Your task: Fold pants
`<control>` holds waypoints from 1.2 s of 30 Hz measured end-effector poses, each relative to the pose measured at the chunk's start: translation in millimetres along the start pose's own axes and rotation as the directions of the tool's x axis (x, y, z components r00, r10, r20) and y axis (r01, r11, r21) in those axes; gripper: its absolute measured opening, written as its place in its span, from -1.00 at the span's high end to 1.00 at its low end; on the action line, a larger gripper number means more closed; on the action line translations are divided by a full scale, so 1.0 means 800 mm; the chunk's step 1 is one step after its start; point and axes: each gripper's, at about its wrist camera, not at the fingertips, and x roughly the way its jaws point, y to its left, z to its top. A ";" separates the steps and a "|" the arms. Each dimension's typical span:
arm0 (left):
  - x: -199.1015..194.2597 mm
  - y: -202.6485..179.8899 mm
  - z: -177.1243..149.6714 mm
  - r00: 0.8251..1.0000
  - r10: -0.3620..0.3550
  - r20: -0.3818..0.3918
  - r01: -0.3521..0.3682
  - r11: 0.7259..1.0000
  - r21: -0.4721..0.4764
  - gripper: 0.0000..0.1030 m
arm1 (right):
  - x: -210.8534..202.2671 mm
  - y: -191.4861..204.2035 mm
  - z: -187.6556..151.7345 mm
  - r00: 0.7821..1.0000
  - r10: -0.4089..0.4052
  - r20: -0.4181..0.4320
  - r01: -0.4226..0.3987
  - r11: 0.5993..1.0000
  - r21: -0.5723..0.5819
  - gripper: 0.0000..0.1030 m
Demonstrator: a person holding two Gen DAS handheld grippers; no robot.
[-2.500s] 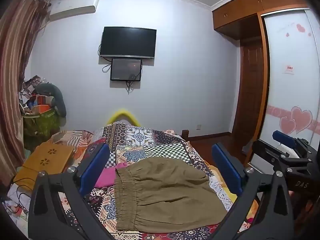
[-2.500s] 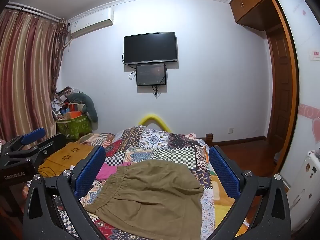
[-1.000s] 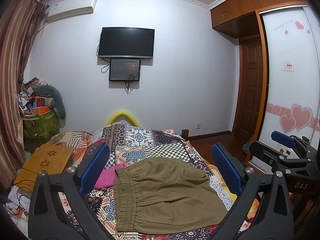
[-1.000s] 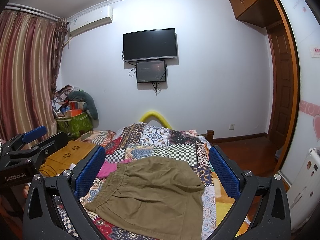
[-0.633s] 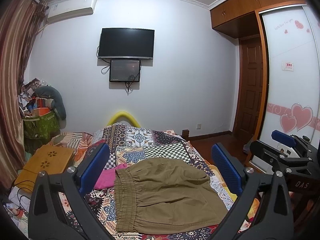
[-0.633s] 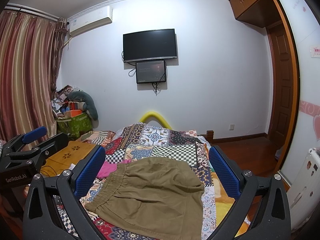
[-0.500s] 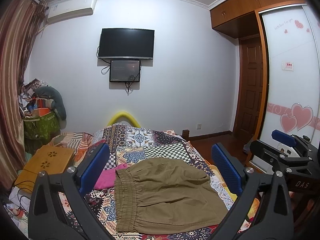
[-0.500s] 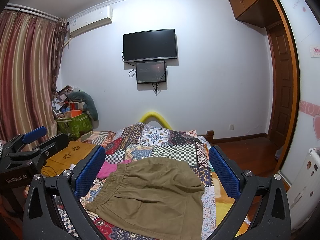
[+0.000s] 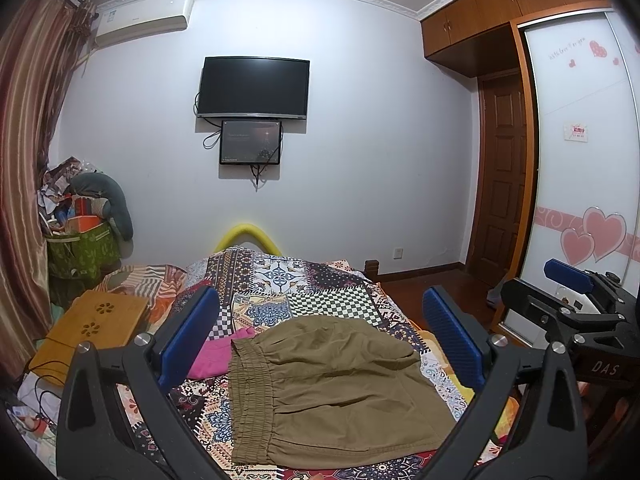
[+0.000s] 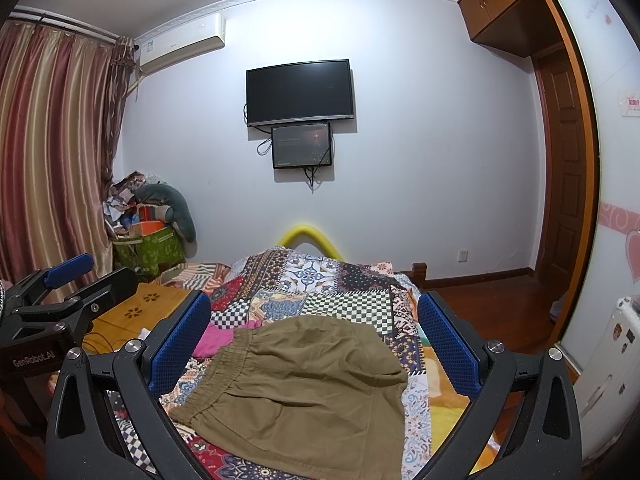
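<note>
Olive-brown pants (image 9: 332, 392) lie folded flat on the patchwork bedspread (image 9: 304, 288), elastic waistband to the left. They also show in the right wrist view (image 10: 304, 392). My left gripper (image 9: 320, 336) is open and empty, held above and in front of the pants. My right gripper (image 10: 316, 340) is open and empty too, at about the same height. Each gripper shows at the edge of the other's view: the right one (image 9: 568, 312) and the left one (image 10: 60, 300).
A pink garment (image 9: 216, 356) lies left of the pants. A wooden lap table (image 9: 96, 324) sits at the bed's left. A green basket of clutter (image 9: 80, 248) stands by the curtain. A TV (image 9: 254, 88) hangs on the far wall. Wardrobe and door (image 9: 500, 180) are right.
Both views have shifted slightly; the grippers stay open above the pants, which have not moved.
</note>
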 end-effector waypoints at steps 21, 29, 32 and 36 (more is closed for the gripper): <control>0.057 0.040 -0.015 0.994 0.057 -0.092 -0.056 0.998 0.015 -0.99 | 0.044 -0.034 -0.010 0.989 -0.144 -0.039 0.143 0.989 -0.027 -1.00; 0.143 0.095 -0.049 0.960 0.156 -0.234 -0.143 0.987 0.071 -0.99 | 0.085 -0.072 -0.033 0.971 -0.185 -0.149 0.183 0.983 -0.026 -1.00; 0.176 0.110 -0.065 0.942 0.176 -0.286 -0.156 0.983 0.092 -0.99 | 0.107 -0.084 -0.048 0.960 -0.189 -0.207 0.185 0.982 -0.038 -1.00; 0.223 0.127 -0.095 0.911 0.184 -0.369 -0.158 0.982 0.100 -0.99 | 0.134 -0.100 -0.068 0.941 -0.186 -0.283 0.180 0.983 -0.046 -1.00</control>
